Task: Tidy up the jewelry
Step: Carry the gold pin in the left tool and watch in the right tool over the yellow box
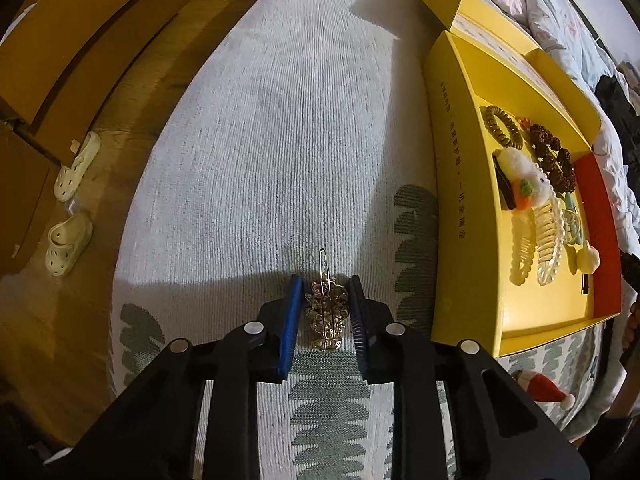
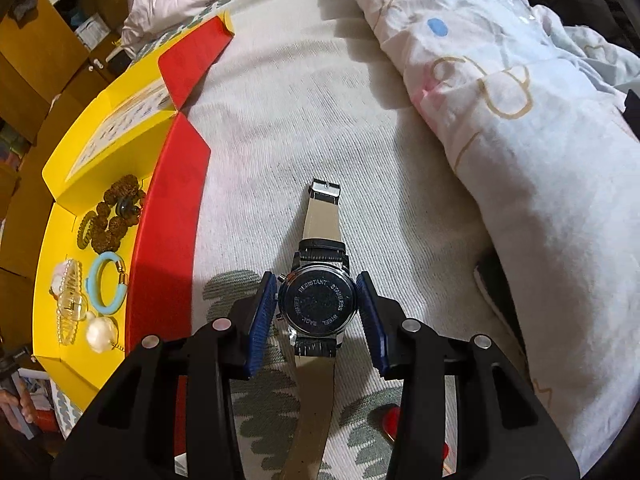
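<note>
While the open yellow cardboard box (image 1: pixel 460 184) with a red inner side wall lies on the white ribbed bedspread (image 1: pixel 280 140) with green leaf shapes, both grippers point down at loose pieces outside it. To the left of the box, the left gripper (image 1: pixel 324 312) straddles a gold filigree brooch (image 1: pixel 323 316) with a long pin that lies on the bedspread; its blue pads sit very close on either side, but I cannot tell whether they press on it. To the right of the box, the right gripper (image 2: pixel 323 312) brackets a steel-backed wristwatch (image 2: pixel 318 304) with a black leather strap, lying face down; the left pad meets the crown side while a narrow gap shows at the right pad, so it is not yet clamped.

Inside the box lie an olive spiral hair tie (image 1: pixel 502 126), a string of dark brown knobbly beads (image 1: pixel 554 156), a white fluffy hair clip (image 1: pixel 520 178) with an orange and green trim, a clear plastic claw clip (image 1: pixel 548 248), a pearl-edged clip (image 1: pixel 522 256), a light blue bangle (image 2: pixel 106 284) and a pale pompom (image 2: pixel 100 334). A crumpled white printed duvet (image 2: pixel 520 120) lies beyond the watch, away from the box.
</note>
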`<state>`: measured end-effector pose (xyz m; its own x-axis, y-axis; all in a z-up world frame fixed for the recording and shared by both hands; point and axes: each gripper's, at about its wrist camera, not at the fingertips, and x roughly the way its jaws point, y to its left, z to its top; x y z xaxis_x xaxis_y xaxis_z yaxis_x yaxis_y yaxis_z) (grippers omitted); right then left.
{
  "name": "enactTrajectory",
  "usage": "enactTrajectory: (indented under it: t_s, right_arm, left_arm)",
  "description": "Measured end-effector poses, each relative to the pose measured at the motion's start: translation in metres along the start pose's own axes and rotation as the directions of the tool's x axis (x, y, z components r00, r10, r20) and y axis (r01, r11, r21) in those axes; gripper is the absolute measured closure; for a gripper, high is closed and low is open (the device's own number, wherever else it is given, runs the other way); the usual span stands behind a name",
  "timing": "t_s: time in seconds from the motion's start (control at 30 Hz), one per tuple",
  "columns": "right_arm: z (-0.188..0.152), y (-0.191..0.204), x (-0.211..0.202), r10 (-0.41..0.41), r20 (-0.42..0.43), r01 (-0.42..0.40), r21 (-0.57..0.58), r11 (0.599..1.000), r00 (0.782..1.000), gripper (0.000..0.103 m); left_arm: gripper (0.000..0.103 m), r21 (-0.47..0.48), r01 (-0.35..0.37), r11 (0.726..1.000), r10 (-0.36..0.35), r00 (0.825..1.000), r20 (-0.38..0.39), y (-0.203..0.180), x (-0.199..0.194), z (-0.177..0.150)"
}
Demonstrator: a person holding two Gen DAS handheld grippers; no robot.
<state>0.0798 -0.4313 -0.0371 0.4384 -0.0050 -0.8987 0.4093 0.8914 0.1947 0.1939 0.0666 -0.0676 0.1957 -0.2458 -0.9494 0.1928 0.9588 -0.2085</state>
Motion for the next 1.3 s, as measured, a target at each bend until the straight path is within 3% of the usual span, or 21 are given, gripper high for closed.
enactTrajectory:
  t_s: [0.27,0.53,0.8,1.03,1.3]
  right_arm:
    - [0.001,0.003,-0.021,0.022,0.045,-0.022,-0.002,1.000,0.999,0.061]
    - [0.003,0.021,-0.053,0.051,0.114,-0.047,-0.036,0.998,0.992,0.061]
    - [0.002,0.042,-0.094,0.088,0.192,-0.073,-0.086,0.994,0.977,0.061]
    - [-0.004,0.095,-0.123,0.175,0.236,-0.132,-0.188,0.973,0.956,0.061]
    - [-0.012,0.164,-0.091,0.211,0.165,-0.156,-0.292,0.944,0.964,0.061]
  left_arm:
    - [0.079,-0.007,0.010,1.000,-0.010,1.000,0.028,0.000,-0.012,0.000]
    - [0.079,0.018,0.027,0.999,-0.029,0.994,0.106,-0.012,-0.039,-0.001]
    - [0.079,0.076,0.043,0.996,-0.055,0.984,0.168,-0.045,-0.063,0.000]
    - [0.079,0.153,0.064,0.986,-0.092,0.979,0.184,-0.096,-0.064,0.006]
    - [0.079,0.191,0.040,0.981,-0.066,0.989,0.130,-0.134,-0.036,0.006]
